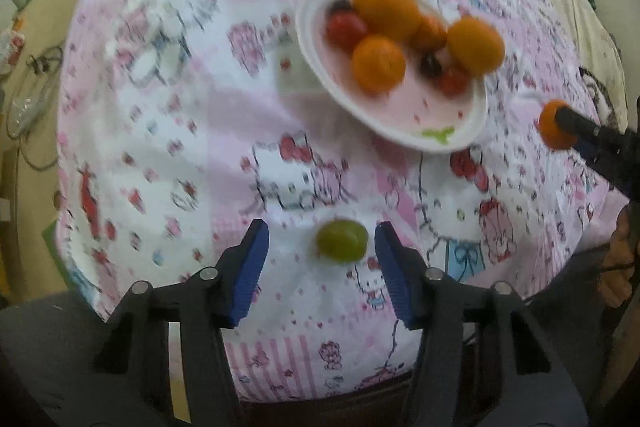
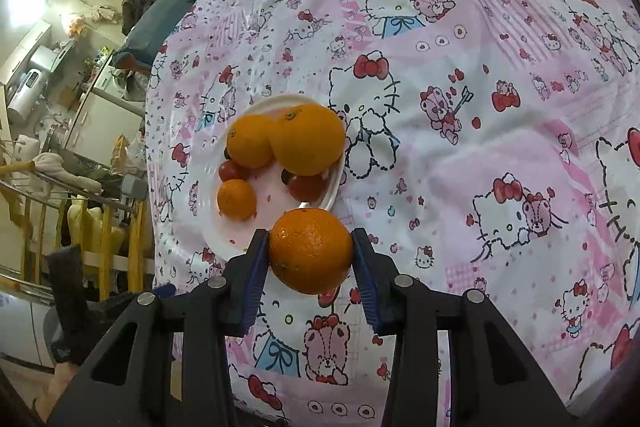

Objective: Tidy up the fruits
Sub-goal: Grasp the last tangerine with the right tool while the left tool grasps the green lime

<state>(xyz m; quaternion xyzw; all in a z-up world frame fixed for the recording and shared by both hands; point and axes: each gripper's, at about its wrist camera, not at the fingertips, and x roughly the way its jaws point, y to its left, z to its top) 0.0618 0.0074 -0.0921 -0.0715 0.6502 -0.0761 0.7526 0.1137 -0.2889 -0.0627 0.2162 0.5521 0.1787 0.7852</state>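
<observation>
A green grape (image 1: 342, 246) lies on the pink cartoon-print cloth (image 1: 180, 147), between the blue pads of my left gripper (image 1: 322, 229). The pads stand apart from the grape, with a clear gap on its left side, so this gripper is open. My right gripper (image 2: 310, 239) is shut on an orange (image 2: 310, 251) and holds it above the cloth, near the edge of the white plate (image 2: 216, 227). The left wrist view shows that orange (image 1: 550, 125) at the right, beyond the plate (image 1: 400, 107). The plate holds several oranges, small tomatoes and dark berries.
The cloth (image 2: 480, 147) covers a table whose edge runs along the left in the right wrist view. Beyond that edge are a yellow rack (image 2: 100, 227), appliances and clutter. A person's hand (image 1: 620, 259) shows at the right edge.
</observation>
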